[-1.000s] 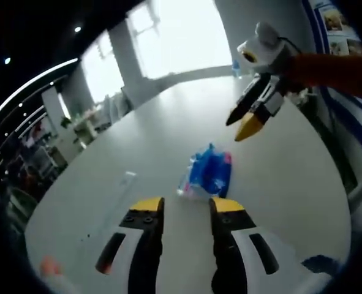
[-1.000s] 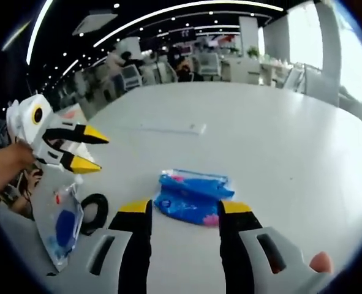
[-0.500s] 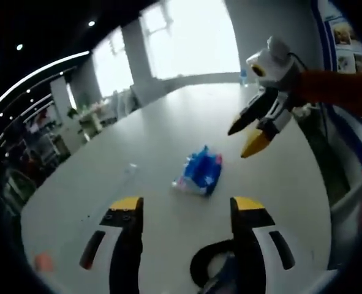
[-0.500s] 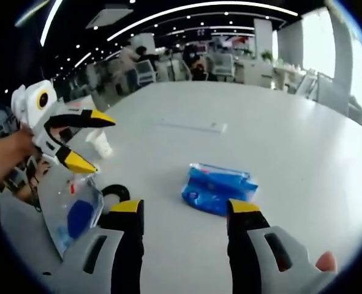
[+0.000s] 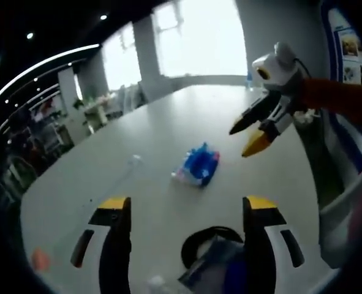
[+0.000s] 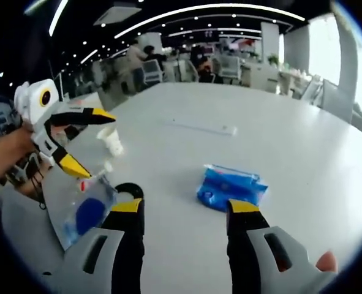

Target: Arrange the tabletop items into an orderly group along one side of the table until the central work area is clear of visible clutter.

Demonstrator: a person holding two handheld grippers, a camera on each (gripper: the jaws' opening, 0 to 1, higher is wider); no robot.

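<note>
Pale tabletop [image 6: 303, 153] bears a crinkled blue packet [image 6: 231, 187] (pink-trimmed, lying flat).

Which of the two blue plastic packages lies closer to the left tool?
The clear bag with a blue disc inside, beside the black ring, under the left tool. The crumpled blue pack lies farther out.

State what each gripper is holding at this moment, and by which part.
Nothing is held. The left gripper and right gripper are both open and empty; the blue packet lies free on the table.
</note>
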